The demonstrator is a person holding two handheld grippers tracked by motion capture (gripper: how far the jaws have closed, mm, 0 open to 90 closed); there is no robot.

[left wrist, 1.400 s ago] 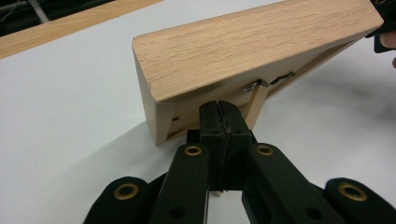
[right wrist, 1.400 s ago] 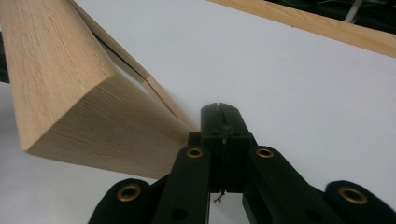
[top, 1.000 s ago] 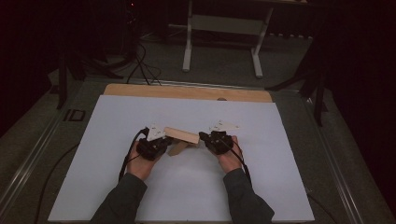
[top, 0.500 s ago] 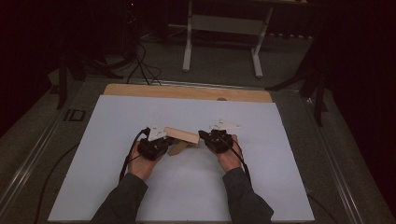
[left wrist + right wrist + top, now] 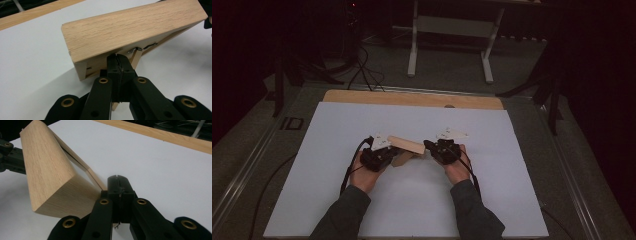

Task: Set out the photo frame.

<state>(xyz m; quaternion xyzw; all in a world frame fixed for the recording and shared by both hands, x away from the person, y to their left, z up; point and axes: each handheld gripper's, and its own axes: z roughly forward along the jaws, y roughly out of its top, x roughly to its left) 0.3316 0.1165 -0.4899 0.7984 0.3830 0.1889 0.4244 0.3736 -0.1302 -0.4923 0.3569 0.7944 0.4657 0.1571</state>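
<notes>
Overhead, in the high view, a wooden block [image 5: 406, 145] sits tilted over the middle of the white table [image 5: 337, 200], between the person's two hands; the left gripper [image 5: 384, 156] meets its left end and the right gripper [image 5: 432, 148] its right end, each with a grey three-cornered plate on top and a cable trailing back along the forearm. Next, the left gripper view looks along the left gripper [image 5: 117, 61], whose jaws are fully closed, pad against pad, their tip pushed up under the block's [image 5: 130, 27] lower edge beside a thin wooden strip; whether anything is pinched there I cannot tell. Lastly, the right gripper view has the right gripper [image 5: 117, 182] likewise closed tight with nothing visible between its jaws, the block [image 5: 47, 175] leaning just to its left, touching the linkage.
</notes>
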